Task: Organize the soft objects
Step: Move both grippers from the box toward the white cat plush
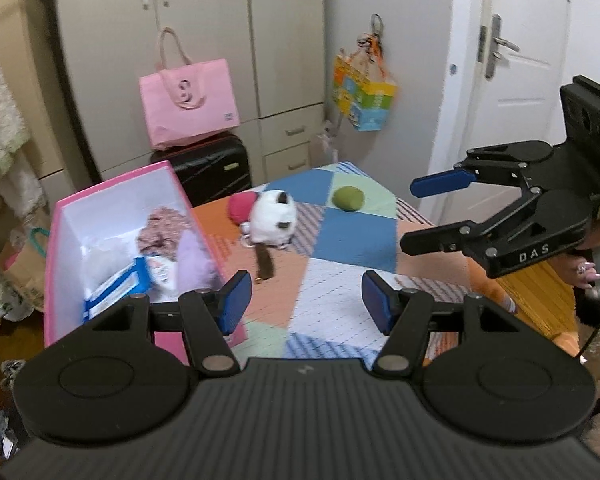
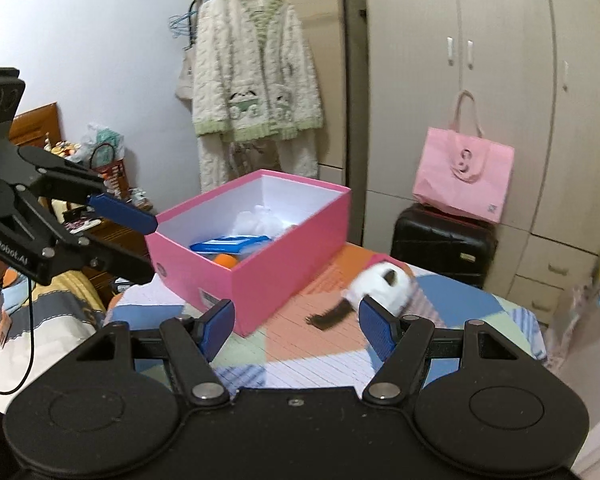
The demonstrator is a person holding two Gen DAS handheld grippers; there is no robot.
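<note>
A pink box point(image 1: 116, 192) point(image 2: 284, 256) stands on the patchwork-covered table point(image 1: 340, 312) and holds several soft items, among them a purple plush point(image 1: 194, 258) and a blue-edged packet point(image 1: 116, 292). A white plush cat point(image 1: 274, 216) point(image 2: 380, 282) with a dark brown tail lies beside the box, next to a red soft object point(image 1: 240, 206). A green soft ball point(image 1: 348, 198) lies farther back. My left gripper point(image 1: 306, 304) point(image 2: 140, 240) is open and empty above the table. My right gripper point(image 2: 296, 328) point(image 1: 410, 212) is open and empty.
A pink tote bag point(image 1: 190, 102) point(image 2: 464, 172) sits on a black suitcase point(image 1: 216, 164) behind the table. A colourful bag point(image 1: 364, 92) hangs on the wardrobe. A fluffy robe point(image 2: 256, 88) hangs behind the box. A door point(image 1: 528, 52) is at the right.
</note>
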